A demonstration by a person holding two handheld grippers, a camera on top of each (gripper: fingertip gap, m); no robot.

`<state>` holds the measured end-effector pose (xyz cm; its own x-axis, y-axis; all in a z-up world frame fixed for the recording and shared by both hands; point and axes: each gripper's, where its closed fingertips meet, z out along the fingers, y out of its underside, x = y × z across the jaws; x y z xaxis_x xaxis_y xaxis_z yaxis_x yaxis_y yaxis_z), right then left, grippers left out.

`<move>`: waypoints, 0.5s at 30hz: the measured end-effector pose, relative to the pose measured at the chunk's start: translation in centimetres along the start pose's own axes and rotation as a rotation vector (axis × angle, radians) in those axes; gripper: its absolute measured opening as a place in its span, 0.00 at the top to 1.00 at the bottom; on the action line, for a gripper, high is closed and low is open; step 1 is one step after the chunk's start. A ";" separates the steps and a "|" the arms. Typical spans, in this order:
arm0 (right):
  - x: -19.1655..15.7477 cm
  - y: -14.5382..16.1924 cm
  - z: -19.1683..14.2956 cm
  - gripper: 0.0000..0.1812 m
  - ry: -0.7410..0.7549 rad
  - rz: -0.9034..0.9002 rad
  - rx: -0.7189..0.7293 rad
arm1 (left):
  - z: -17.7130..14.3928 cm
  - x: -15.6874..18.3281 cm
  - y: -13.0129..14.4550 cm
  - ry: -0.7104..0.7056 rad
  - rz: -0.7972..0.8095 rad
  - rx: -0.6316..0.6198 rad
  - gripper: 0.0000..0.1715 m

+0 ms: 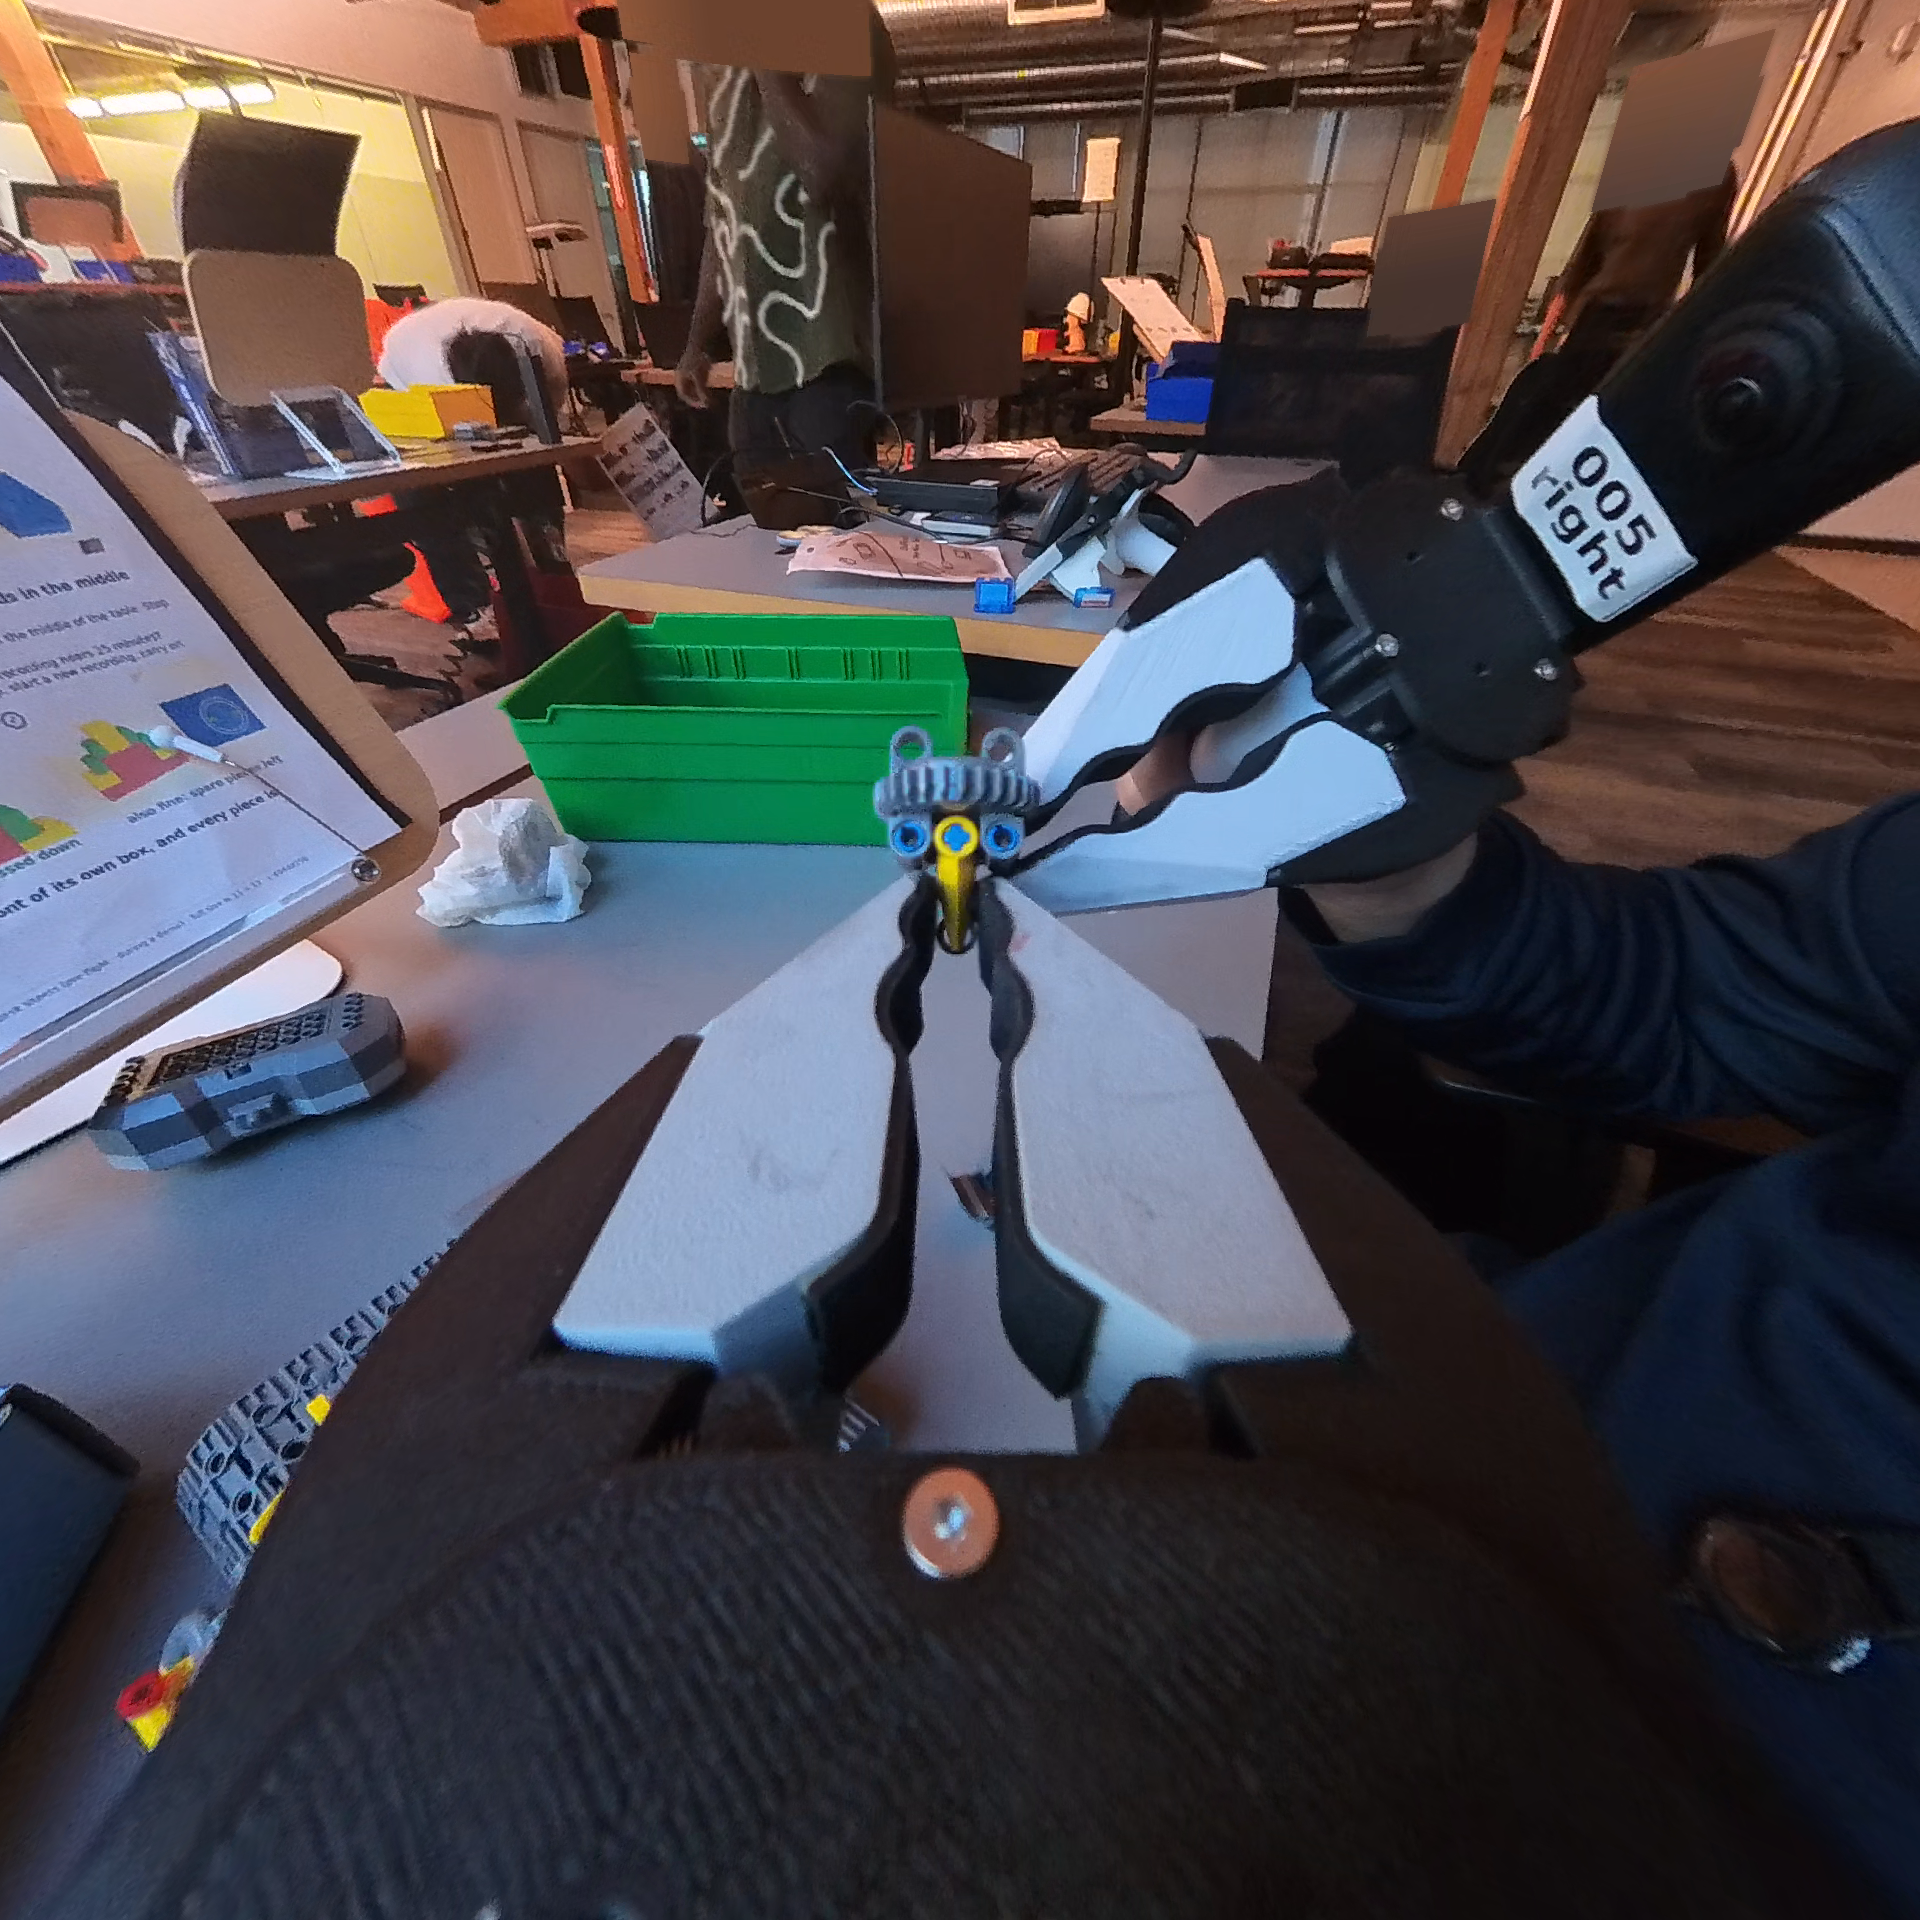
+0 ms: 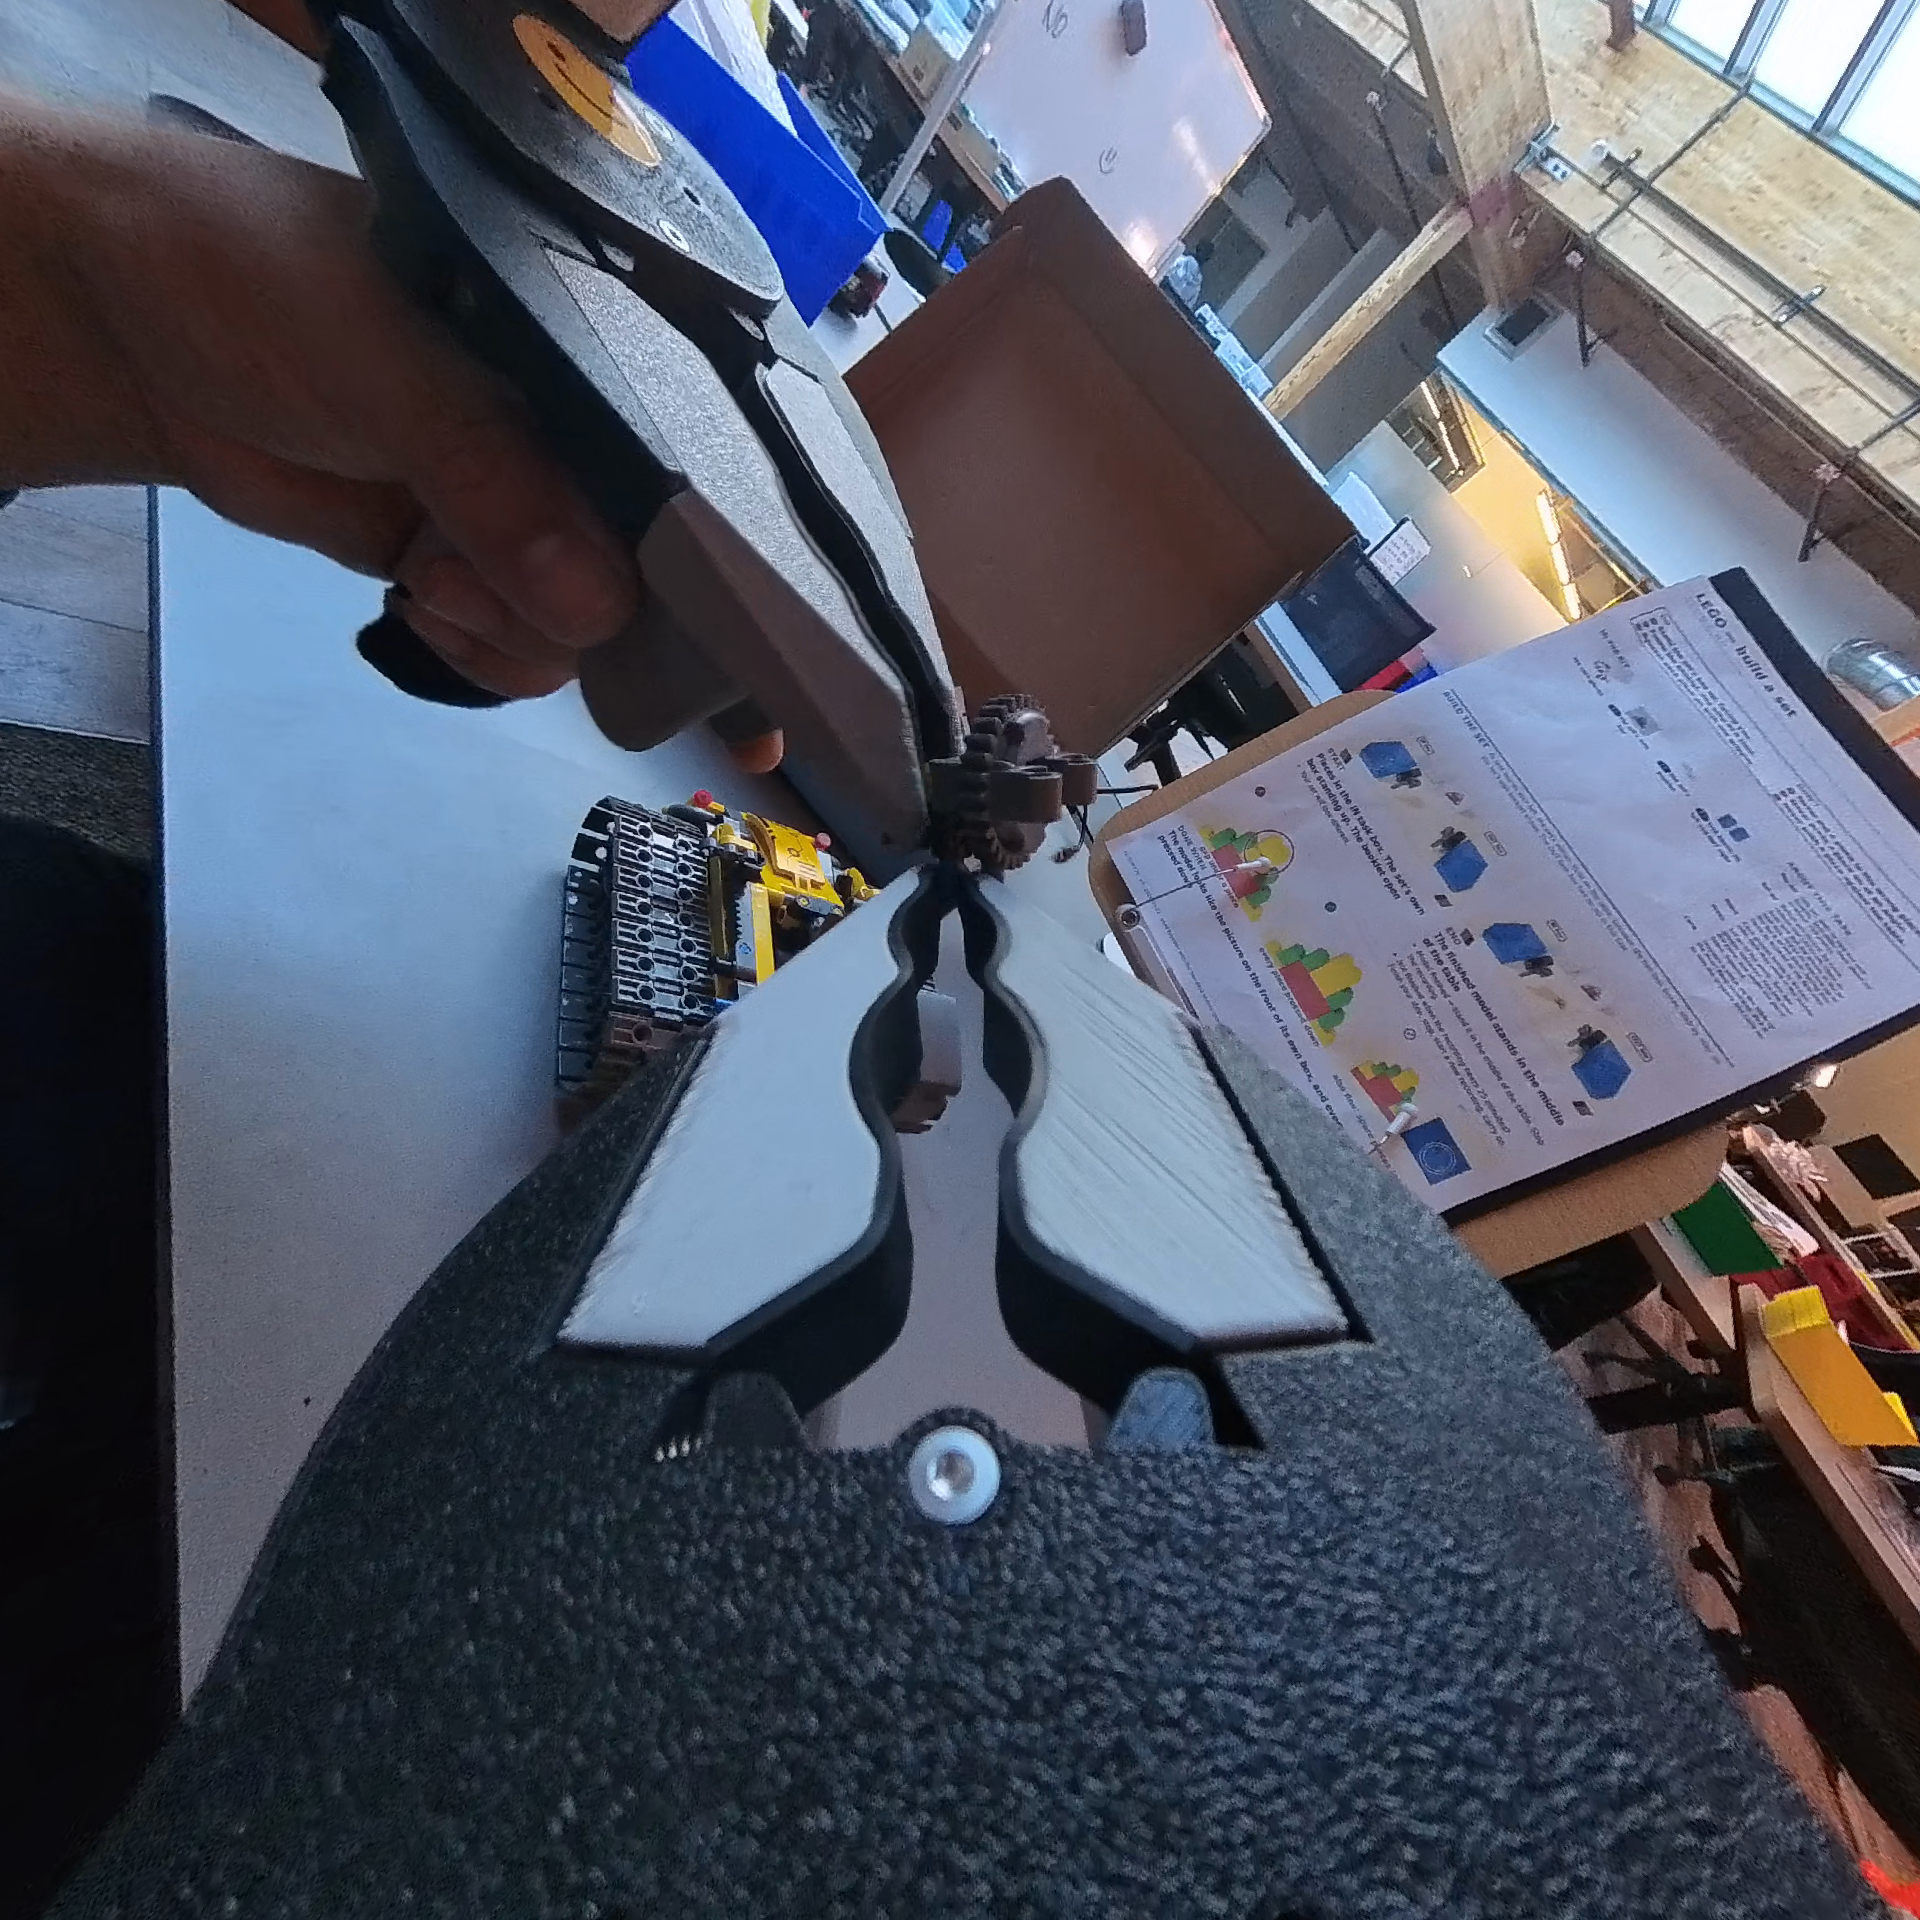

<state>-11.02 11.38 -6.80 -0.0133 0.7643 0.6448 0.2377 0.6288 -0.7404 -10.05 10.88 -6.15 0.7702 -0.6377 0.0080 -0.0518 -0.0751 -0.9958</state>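
Observation:
My left gripper (image 1: 954, 896) is shut on the yellow beam of a small brick-built gear assembly (image 1: 956, 798), which has grey toothed wheels and blue pins, and holds it up above the grey table (image 1: 644, 966). My right gripper (image 1: 1039, 831) comes in from the right with its tips against the assembly's right side. In the right wrist view my right gripper (image 2: 945, 883) has its jaws nearly together on the lower edge of the gear assembly (image 2: 1003, 774). The left gripper (image 2: 920, 821) grips the assembly from above left, held by a bare hand (image 2: 312, 436).
A green bin (image 1: 738, 717) stands behind the assembly, a crumpled tissue (image 1: 506, 862) to its left. A grey brick shell (image 1: 249, 1081) lies below an instruction sheet on a stand (image 1: 156, 727). A yellow and black tracked model (image 2: 707, 914) sits on the table. People stand at desks behind. The tips of both grippers are at nearly the same place.

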 end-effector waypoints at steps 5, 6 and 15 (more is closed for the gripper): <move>0.1 0.3 0.0 0.99 0.007 -0.015 -0.010 | 0.2 -0.2 0.1 -0.037 0.065 -0.005 0.97; 0.1 0.3 0.0 0.99 0.009 -0.013 -0.009 | 0.3 -0.2 0.1 -0.049 0.085 -0.007 0.97; 0.4 1.3 0.7 0.99 0.030 0.002 -0.027 | 0.6 -0.9 0.4 -0.248 0.362 -0.097 0.97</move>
<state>-11.38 12.63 -7.68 0.0165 0.7605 0.6491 0.2638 0.6228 -0.7365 -10.42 11.88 -6.62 0.8198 -0.4340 -0.3736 -0.3966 0.0402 -0.9171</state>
